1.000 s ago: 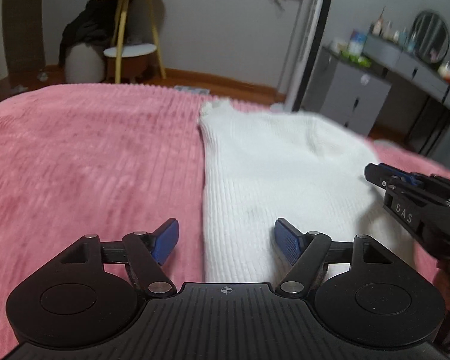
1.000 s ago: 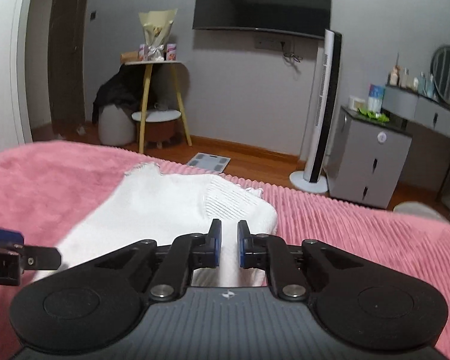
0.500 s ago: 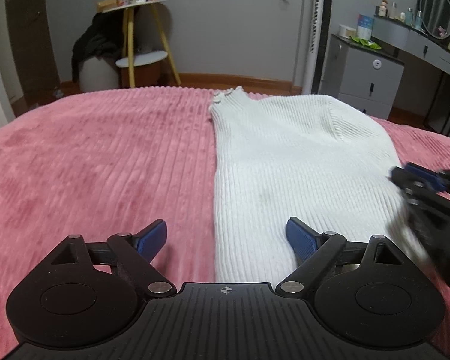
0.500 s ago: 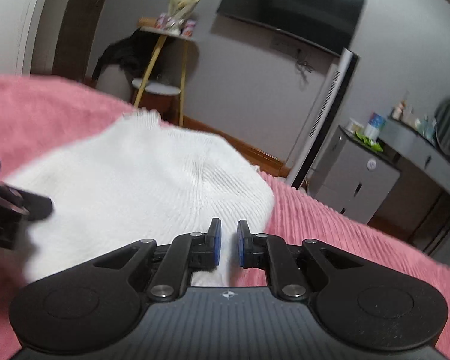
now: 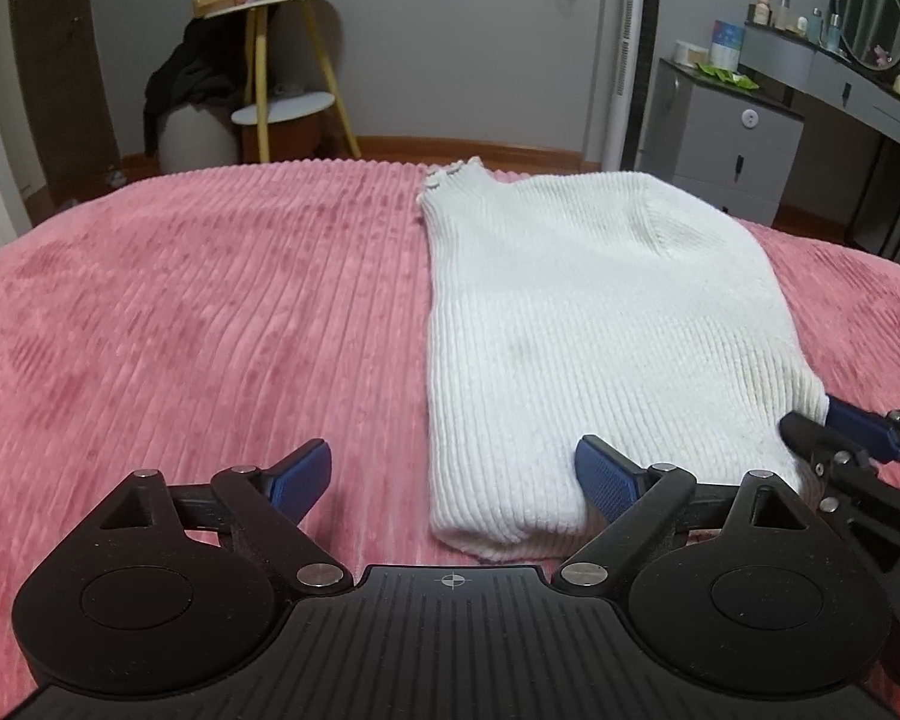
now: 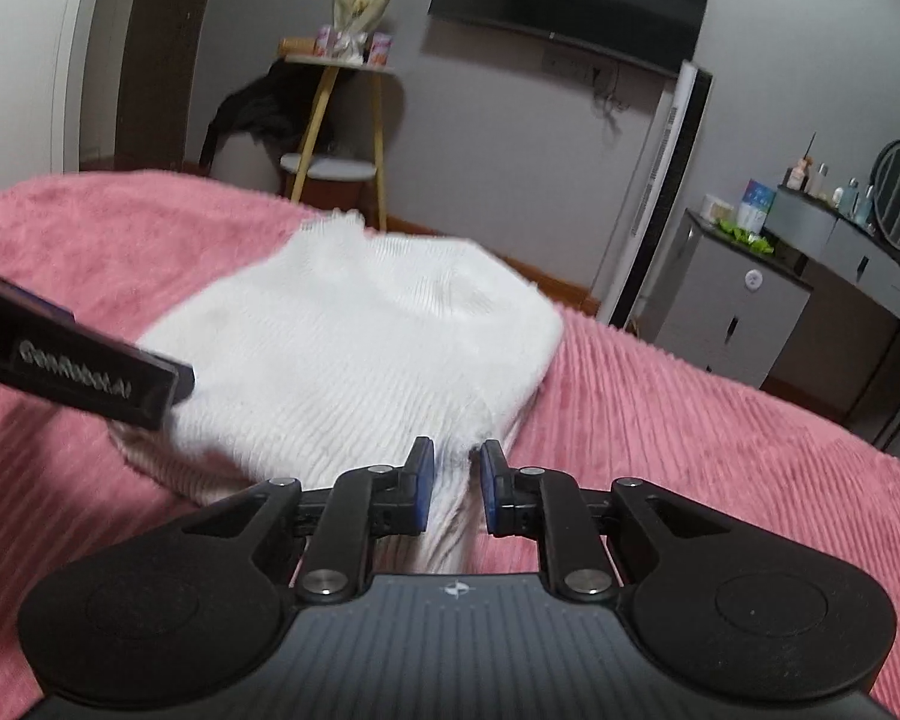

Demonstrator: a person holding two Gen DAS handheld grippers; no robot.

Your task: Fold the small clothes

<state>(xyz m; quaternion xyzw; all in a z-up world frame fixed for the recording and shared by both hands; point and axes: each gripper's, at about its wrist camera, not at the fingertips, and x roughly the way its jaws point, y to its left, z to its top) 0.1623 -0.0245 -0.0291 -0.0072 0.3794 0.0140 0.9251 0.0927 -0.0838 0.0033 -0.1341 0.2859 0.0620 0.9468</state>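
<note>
- The white sweater (image 5: 600, 324) lies lengthwise on the pink bed (image 5: 180, 330), already narrowed into a long strip, collar at 12 o'clock, hem at 6.
- My left tool (image 5: 453, 474) is spread wide over the hem's left corner, gripping nothing.
- My right tool (image 6: 456, 483) stands slightly parted with knit between the pads; I can't tell whether it pinches.
- The knit looks soft, light and floppy, so I judge both hem corners the best holds, to be lifted together.
</note>
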